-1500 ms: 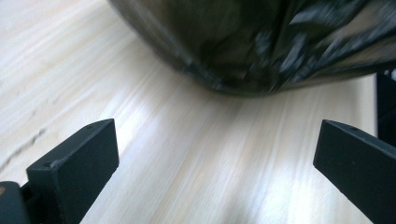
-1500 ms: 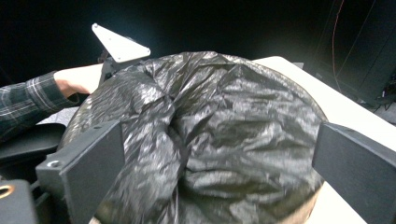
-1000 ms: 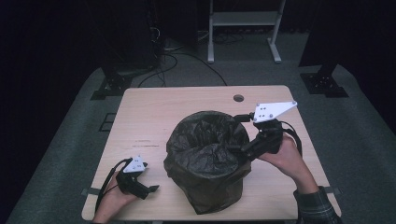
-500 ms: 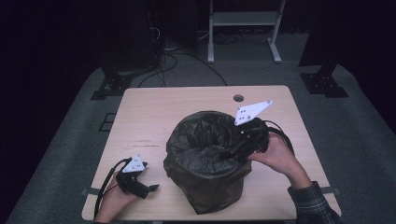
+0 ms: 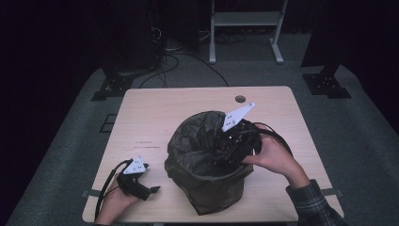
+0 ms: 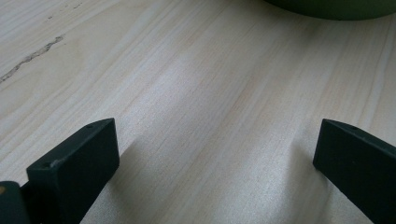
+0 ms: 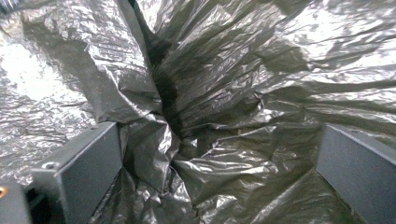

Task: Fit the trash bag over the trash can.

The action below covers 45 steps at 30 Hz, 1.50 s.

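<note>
At the near left corner of the pale wooden table [image 5: 188,108], the left gripper [image 5: 151,189] rests idle, jaws spread wide over bare wood, gripping nothing. Beyond it, mid-table toward the near edge, stands the round bin lined with a dark crinkled plastic bag [image 5: 207,188]. The bag's mouth appears already folded over the rim. The right gripper [image 7: 219,172] is sunk inside, jaws spread among loose folds, pinching nothing. Judged remaining: pressing the slack liner down against the walls.
</note>
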### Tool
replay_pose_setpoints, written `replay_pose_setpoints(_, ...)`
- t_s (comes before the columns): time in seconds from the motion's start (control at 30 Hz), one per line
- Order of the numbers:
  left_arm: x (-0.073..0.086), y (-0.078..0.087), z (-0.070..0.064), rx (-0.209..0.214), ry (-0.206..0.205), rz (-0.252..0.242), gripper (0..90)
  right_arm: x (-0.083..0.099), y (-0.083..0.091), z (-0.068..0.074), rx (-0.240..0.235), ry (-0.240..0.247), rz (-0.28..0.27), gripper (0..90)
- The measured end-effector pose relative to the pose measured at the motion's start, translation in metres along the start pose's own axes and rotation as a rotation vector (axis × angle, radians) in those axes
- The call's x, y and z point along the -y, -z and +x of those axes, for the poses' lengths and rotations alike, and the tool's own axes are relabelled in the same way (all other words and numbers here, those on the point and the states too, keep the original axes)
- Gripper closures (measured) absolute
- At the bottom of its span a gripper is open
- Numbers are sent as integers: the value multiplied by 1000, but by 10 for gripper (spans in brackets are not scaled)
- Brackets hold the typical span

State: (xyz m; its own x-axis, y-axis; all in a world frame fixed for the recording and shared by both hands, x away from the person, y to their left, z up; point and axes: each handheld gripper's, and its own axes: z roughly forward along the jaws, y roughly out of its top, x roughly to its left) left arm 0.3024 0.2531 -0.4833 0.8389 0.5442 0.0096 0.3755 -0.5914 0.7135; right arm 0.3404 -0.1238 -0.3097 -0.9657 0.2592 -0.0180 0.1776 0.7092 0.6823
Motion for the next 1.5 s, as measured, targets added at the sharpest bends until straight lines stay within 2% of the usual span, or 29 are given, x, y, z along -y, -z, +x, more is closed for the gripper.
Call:
replay_pose_setpoints(0.17, 0, 0, 0, 0, 0, 0, 0, -3, -10, 2, -21, 6, 61, 0)
replay_pose_setpoints(0.4, 0, 0, 0, 0, 0, 0, 0, -4, -17, 4, 1, 28, 108, 0)
replay_pose_setpoints(0.47, 0, 0, 0, 0, 0, 0, 0, -4, -20, 5, -6, 37, 128, 0)
replay_pose_setpoints(0.63, 0, 0, 0, 1, 0, 1, 0, -6, -23, 5, -18, 27, 173, 11)
replay_pose_setpoints(0.8, 0, 0, 0, 0, 0, 1, 0, -9, -28, 5, -42, 7, 265, 11)
replay_pose_setpoints(0.97, 0, 0, 0, 0, 1, 1, 0, -10, -29, 5, -50, -7, 298, 11)
replay_pose_setpoints(1.03, 0, 0, 0, 0, 1, 1, 0, -11, -29, 5, -57, -5, 292, 8)
replay_pose_setpoints(1.13, 0, 0, 0, 1, 0, 1, 0, -13, -24, 6, -50, -2, 248, 3)
replay_pose_setpoints(1.2, 0, 0, 0, 1, 0, 1, 0, -17, -14, 5, -25, 7, 198, 3)
replay_pose_setpoints(1.33, 0, 0, 0, 1, 1, 1, 0, -28, -1, 3, -18, 6, 127, 3)
replay_pose_setpoints(1.5, 0, 0, 0, 1, 0, 1, 0, -45, 0, 3, -15, 25, 96, 3)
